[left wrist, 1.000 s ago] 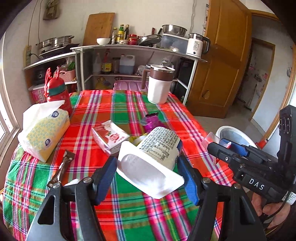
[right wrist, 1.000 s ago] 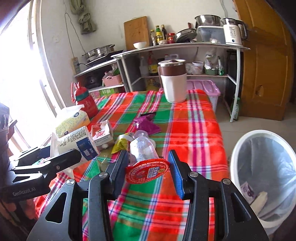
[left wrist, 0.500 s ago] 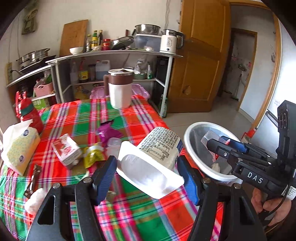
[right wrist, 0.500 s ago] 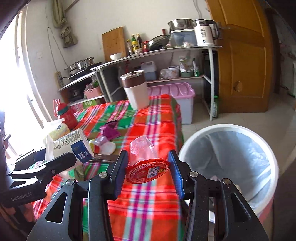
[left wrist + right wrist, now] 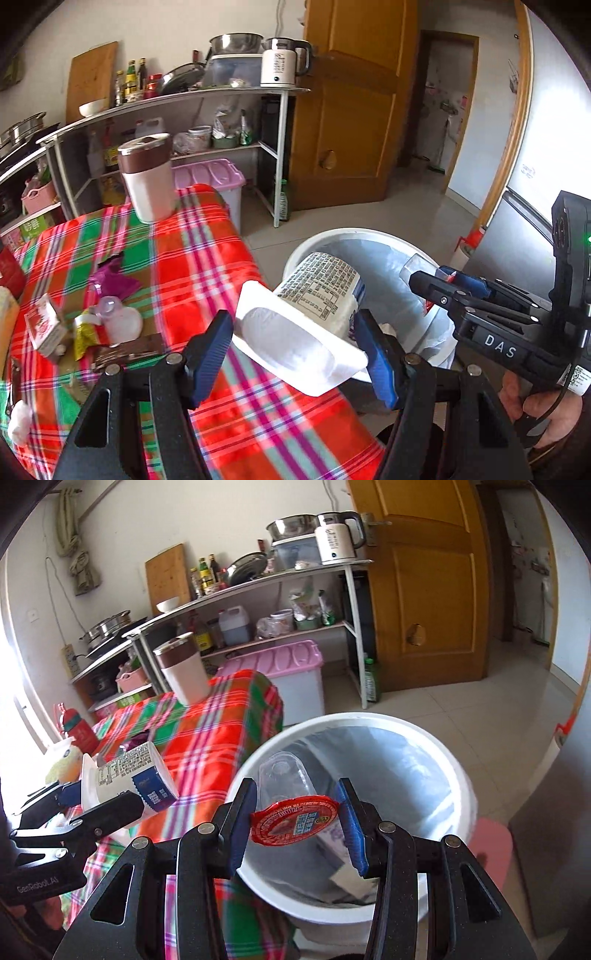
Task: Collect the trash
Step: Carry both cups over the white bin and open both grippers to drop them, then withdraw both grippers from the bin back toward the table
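Right tongs (image 5: 295, 819) grasping the clear bottle (image 5: 284, 775) hang over the bin (image 5: 458, 775): release there; left tongs (image 5: 295, 354), clenched on the yogurt tub (image 5: 317, 291), should first clear the bench's (image 5: 207, 258) right edge

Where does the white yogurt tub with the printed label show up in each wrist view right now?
Left wrist: the yogurt tub sits centre frame, clamped in the left gripper, its open mouth toward the camera, at the table edge by the bin.
Right wrist: the tub is at the left edge, lying sideways in that same gripper.
Shared landmark: the white trash bin.
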Demonstrator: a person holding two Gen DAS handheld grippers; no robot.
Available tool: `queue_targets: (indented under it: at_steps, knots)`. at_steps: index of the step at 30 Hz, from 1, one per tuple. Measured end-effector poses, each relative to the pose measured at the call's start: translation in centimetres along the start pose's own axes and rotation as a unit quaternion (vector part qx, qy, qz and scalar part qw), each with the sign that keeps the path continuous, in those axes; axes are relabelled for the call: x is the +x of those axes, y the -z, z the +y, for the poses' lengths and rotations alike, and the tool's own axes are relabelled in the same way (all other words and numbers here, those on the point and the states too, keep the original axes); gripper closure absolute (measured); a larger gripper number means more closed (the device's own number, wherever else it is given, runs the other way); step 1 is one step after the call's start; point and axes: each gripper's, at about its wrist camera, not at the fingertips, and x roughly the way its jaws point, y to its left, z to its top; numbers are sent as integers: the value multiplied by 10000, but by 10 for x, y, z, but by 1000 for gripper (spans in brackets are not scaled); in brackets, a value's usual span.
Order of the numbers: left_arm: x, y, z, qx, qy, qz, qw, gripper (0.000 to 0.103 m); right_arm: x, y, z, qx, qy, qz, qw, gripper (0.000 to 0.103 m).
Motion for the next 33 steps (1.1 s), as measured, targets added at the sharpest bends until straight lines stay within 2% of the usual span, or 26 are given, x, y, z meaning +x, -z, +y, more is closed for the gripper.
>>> queue_targets:
  at_steps: [4, 16, 22, 27, 33]
  knots:
    - [17, -3, -18, 66, 45, 149, 9999, 33, 7, 1, -20, 69, 273, 120, 9995, 57]
    - [49, -3, -41, 184, 84, 454, 9988, 33, 32, 10, -56, 156, 644, 523, 9964, 57]
    - [51, -2, -44, 219, 93, 505, 9984, 32, 35, 11, -58, 163, 713, 526, 9959, 55]
    - [49, -3, -44, 212, 115, 449, 9987, 28, 33, 11, -57, 210, 728, 490, 9959, 45]
    - [39, -3, -40, 159, 115, 350, 9992, 28, 27, 11, -54, 251, 751, 445, 9959, 45]
